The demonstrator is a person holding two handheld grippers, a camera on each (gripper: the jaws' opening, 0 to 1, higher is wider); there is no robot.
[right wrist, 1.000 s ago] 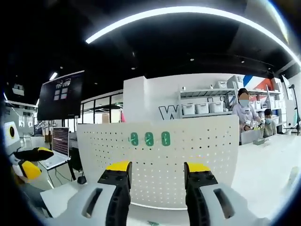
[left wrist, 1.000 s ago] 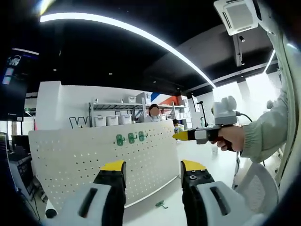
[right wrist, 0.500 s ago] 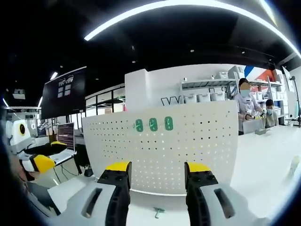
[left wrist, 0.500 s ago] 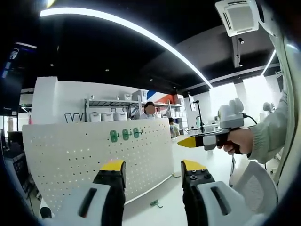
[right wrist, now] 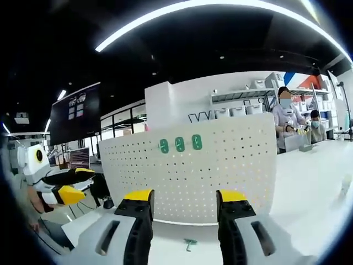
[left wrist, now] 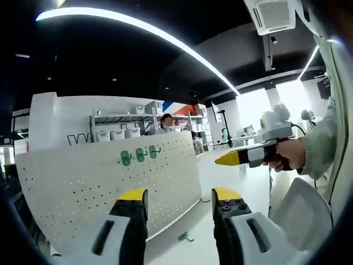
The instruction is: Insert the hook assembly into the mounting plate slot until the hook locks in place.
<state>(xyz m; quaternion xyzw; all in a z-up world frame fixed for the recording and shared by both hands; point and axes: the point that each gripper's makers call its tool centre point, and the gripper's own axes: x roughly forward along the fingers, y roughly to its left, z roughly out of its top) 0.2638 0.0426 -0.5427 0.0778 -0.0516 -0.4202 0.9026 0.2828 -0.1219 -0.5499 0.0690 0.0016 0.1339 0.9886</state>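
Observation:
A white pegboard mounting plate [left wrist: 94,187] [right wrist: 220,171] stands upright on the white table. Three green hooks [left wrist: 139,155] [right wrist: 180,144] sit in a row near its top edge. One loose green hook [left wrist: 185,237] [right wrist: 191,243] lies on the table just in front of the plate's foot. My left gripper [left wrist: 179,201] is open and empty, facing the plate from a distance. My right gripper [right wrist: 185,204] is also open and empty, facing the plate head-on. A hand holds the right gripper [left wrist: 242,158] in the air at the right of the left gripper view. The left gripper [right wrist: 74,183] comes in at the left of the right gripper view.
The white table [right wrist: 309,187] stretches right of the plate. Two people [right wrist: 284,116] stand behind it by shelves with bins [left wrist: 118,132]. A dark screen [right wrist: 74,113] hangs at the back left. A white chair back [left wrist: 300,212] is beside my left gripper.
Both cameras have shifted a little, so the plate sits lower and further left in the left gripper view. The loose hook lies where it was. Both grippers stay open.

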